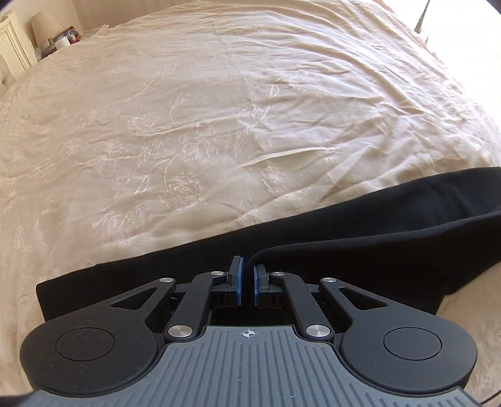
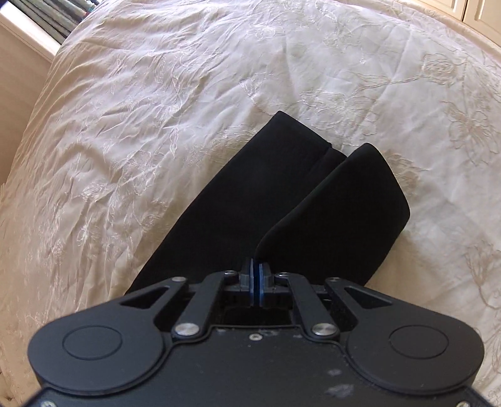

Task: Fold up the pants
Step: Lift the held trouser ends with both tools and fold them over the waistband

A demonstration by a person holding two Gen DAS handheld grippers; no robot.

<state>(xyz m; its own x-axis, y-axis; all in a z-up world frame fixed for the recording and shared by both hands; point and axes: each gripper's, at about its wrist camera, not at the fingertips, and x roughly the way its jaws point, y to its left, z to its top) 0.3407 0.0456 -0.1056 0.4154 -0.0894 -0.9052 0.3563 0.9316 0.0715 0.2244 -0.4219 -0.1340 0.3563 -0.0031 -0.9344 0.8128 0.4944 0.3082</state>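
Observation:
Black pants (image 1: 328, 238) lie on a cream embroidered bedspread (image 1: 203, 125). In the left wrist view a raised fold of the fabric runs right from my left gripper (image 1: 248, 272). Its blue pads stand a narrow gap apart, with the fold's edge at the right pad; I cannot tell if it grips. In the right wrist view the pants (image 2: 250, 194) stretch away, and a lifted layer (image 2: 338, 200) rises from my right gripper (image 2: 257, 269), which is shut on the fabric's edge.
A nightstand with a lamp (image 1: 43, 25) and small items stands at the far left of the bed. A windowsill and blinds (image 2: 40, 22) are beyond the bed's far left edge in the right wrist view. The bedspread (image 2: 141, 125) is wrinkled.

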